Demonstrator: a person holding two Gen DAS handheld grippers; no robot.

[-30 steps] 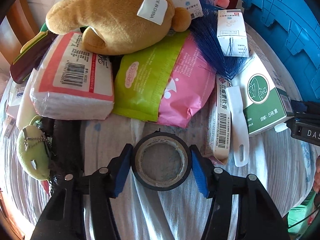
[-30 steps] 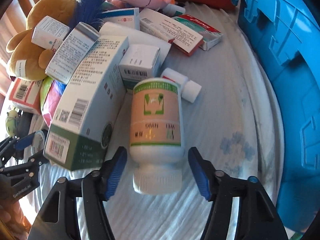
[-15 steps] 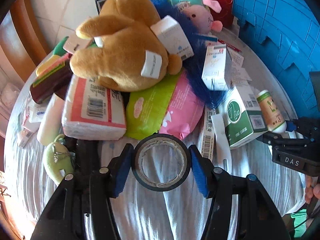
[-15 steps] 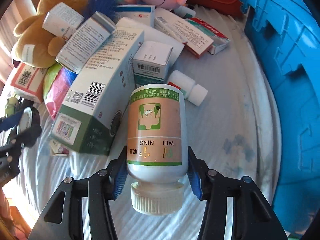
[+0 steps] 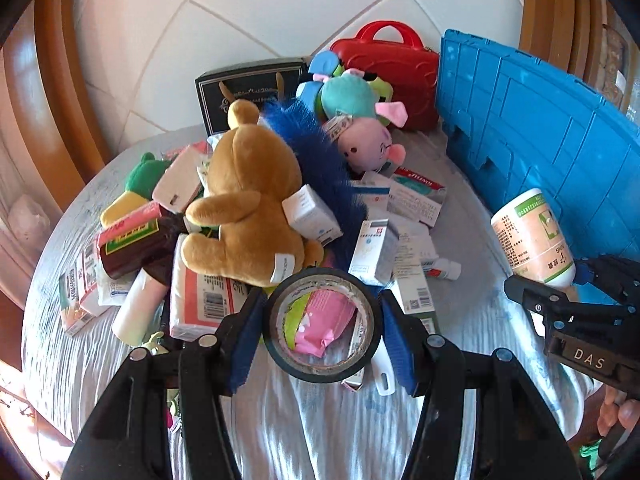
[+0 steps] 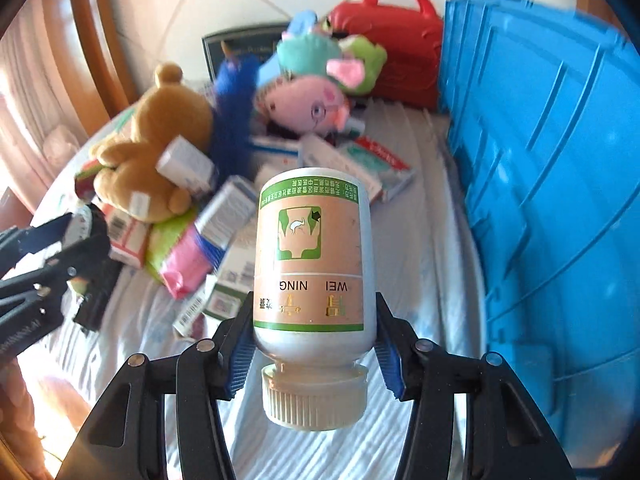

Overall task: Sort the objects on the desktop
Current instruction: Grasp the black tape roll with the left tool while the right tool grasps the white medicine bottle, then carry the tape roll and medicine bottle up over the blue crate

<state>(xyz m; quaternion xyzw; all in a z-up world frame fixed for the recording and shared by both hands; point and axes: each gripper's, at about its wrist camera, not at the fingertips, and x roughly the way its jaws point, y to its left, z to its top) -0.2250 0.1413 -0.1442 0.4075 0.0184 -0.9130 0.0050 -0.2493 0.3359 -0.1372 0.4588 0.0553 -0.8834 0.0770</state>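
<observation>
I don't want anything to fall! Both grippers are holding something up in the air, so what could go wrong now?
The right gripper pinches the white bottle only near its cap end, so the long body might tip or slip out. The left gripper holds the tape roll by its round edges; it could pop free. Either could drop onto the toy pile, near the brown bear.

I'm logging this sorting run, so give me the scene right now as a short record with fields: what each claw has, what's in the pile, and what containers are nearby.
left claw: shut on a black tape roll, held above the tablecloth
right claw: shut on a white pill bottle, cap toward the camera
pile: brown teddy bear, pink pig plush, blue feather duster, medicine boxes
containers: blue crate on the right, red case at the back
surface: white tablecloth
</observation>
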